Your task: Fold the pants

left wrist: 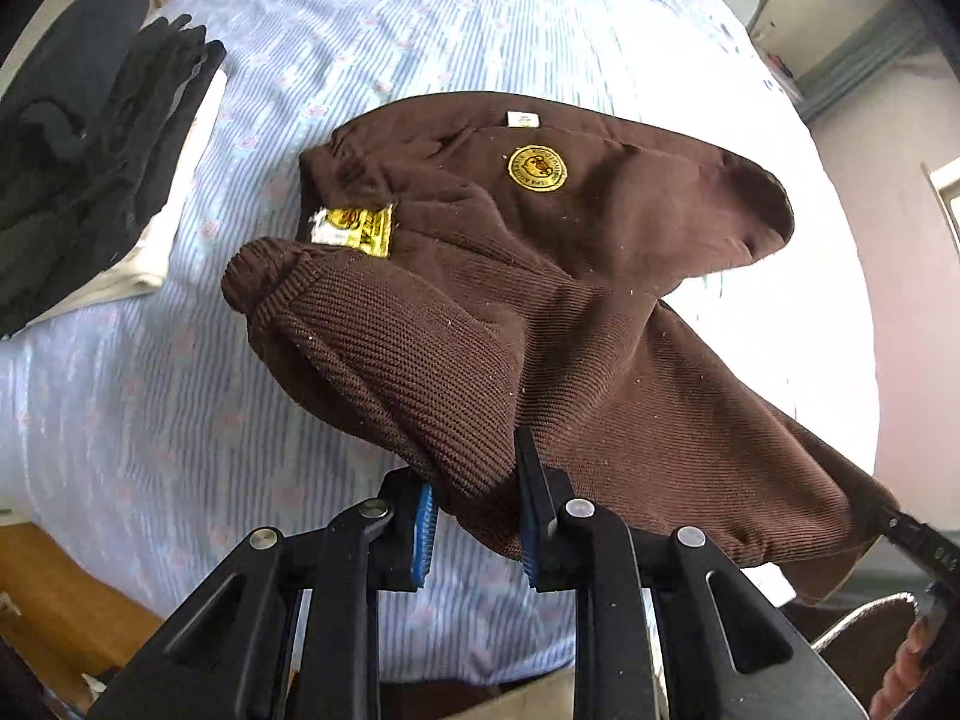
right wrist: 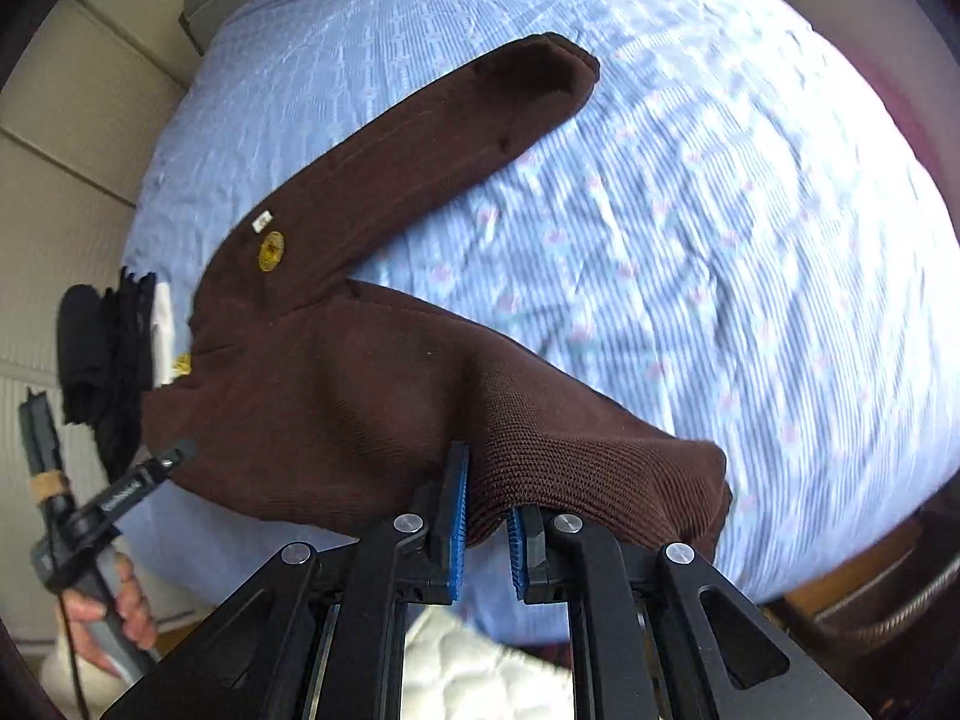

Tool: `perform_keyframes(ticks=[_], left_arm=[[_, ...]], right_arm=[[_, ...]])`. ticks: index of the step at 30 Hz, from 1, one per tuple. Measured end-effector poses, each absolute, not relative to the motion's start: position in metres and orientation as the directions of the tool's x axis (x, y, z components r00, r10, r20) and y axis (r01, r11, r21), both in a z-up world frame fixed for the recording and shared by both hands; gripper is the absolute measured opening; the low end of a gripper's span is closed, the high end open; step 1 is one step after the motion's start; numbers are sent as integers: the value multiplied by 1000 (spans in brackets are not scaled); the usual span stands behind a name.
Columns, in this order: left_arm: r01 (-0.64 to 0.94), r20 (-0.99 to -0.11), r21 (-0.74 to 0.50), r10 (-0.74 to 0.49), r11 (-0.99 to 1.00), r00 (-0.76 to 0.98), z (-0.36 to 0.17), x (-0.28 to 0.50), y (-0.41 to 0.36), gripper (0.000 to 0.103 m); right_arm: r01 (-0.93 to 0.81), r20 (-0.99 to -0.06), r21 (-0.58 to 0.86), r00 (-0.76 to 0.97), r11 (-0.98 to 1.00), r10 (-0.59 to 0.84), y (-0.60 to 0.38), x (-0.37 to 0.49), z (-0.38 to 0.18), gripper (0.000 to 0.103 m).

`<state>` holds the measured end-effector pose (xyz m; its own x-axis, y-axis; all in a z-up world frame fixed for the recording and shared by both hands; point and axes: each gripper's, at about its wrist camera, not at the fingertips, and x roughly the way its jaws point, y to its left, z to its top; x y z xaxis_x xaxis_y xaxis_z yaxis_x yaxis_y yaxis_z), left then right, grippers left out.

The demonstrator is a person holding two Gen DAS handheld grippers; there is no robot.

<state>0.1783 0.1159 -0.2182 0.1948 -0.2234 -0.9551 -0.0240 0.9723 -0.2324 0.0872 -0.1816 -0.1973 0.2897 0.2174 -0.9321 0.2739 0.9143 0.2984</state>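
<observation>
Far to the left of the left tongs (left wrist: 477,525), a stack of folded black clothes over a white folded piece (left wrist: 102,138) sits on the bed with the pale blue striped sheet (left wrist: 150,408); the right wrist view shows the same stack (right wrist: 114,354) at the left edge, beyond the pants. The left tongs pinch the ribbed waistband of the brown knitted pants (left wrist: 540,276) between their blue pads (left wrist: 424,534), the band bunched and lifted off the sheet just ahead of them. Farther ahead of these tongs a yellow and white label (left wrist: 354,228) shows inside the waist opening, and beyond it to the right a round yellow embroidered badge (left wrist: 537,168) sits on the cloth below a small white tag (left wrist: 522,119). To the right of the left tongs the fabric stretches away toward the lower right edge, where a black part of the right tongs meets it. In the right wrist view, the left tongs (right wrist: 174,456) appear at lower left, held by the person's left hand (right wrist: 114,606) and touching the pants' edge. The right tongs (right wrist: 486,531) are pressed on a ribbed brown cuff or hem of the pants (right wrist: 336,384), raised above the sheet (right wrist: 720,240). One leg lies flat on the bed, running ahead and slightly right of the right tongs, with the round badge (right wrist: 271,251) near its base
</observation>
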Motion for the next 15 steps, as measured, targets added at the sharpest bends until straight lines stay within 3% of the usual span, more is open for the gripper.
perform_keyframes(ticks=[4,15], left_arm=[[-59,-965,-236,-227,970,129,-225,187,103,23],[-195,-942,-300,-258,934,215,-203,287,109,23]], right_arm=[[288,-933,292,296,912,205,-190,98,-189,12],[265,-901,286,402,921,164,-205,232,-160,12]])
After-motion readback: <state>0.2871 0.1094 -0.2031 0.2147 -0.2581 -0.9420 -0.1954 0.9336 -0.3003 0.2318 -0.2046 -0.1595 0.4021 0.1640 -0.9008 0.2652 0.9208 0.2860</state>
